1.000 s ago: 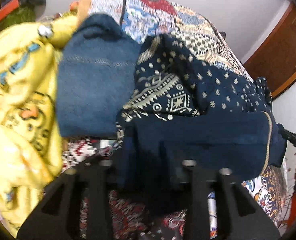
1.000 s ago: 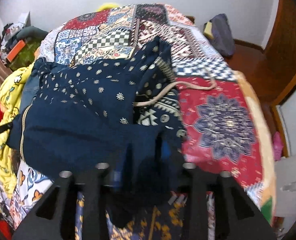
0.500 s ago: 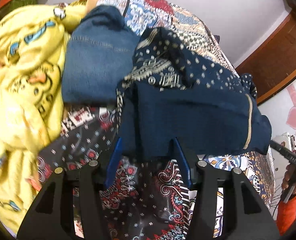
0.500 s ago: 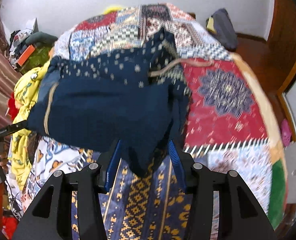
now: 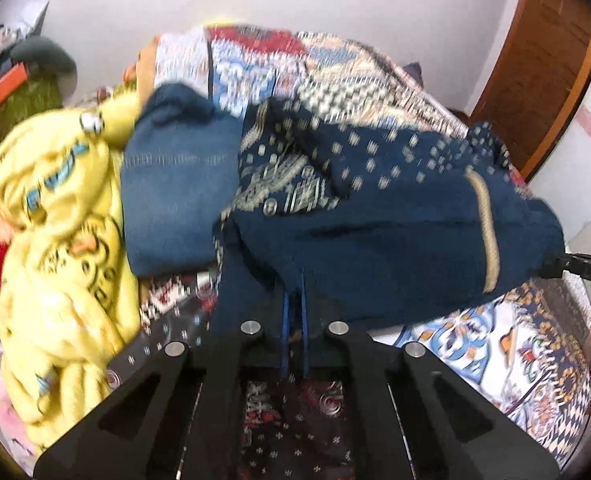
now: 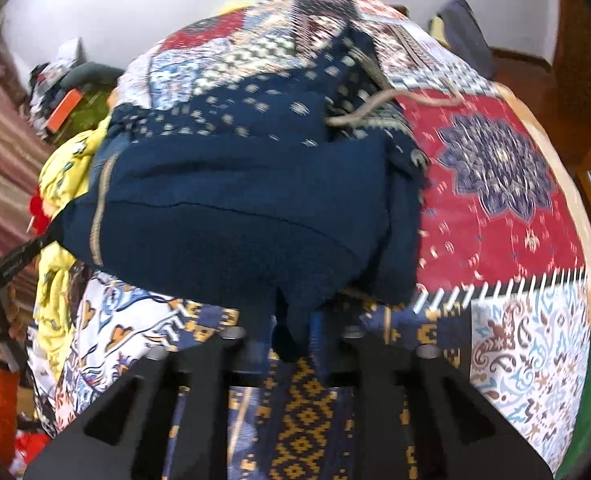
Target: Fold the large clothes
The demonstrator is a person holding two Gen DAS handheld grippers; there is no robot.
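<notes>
A large navy garment (image 5: 375, 232) with cream dots and gold trim lies bunched on the patchwork bedspread (image 5: 495, 344). My left gripper (image 5: 294, 320) is shut on its near left edge, blue pads pressed close together on the cloth. In the right wrist view the same garment (image 6: 235, 208) hangs from my right gripper (image 6: 295, 332), which is shut on its near right edge. The cloth spans between both grippers and is held above the bed. A cream drawstring (image 6: 375, 104) trails from its far part.
A folded blue denim piece (image 5: 175, 192) and a yellow printed blanket (image 5: 55, 240) lie to the left on the bed. The red star patch (image 6: 495, 184) of the bedspread lies to the right. A brown door (image 5: 547, 60) stands at the far right.
Both grippers' jaws have closed tighter on the garment's near edge. The cloth has been lifted and pulled toward me, and the left view has tipped up toward the wall.
</notes>
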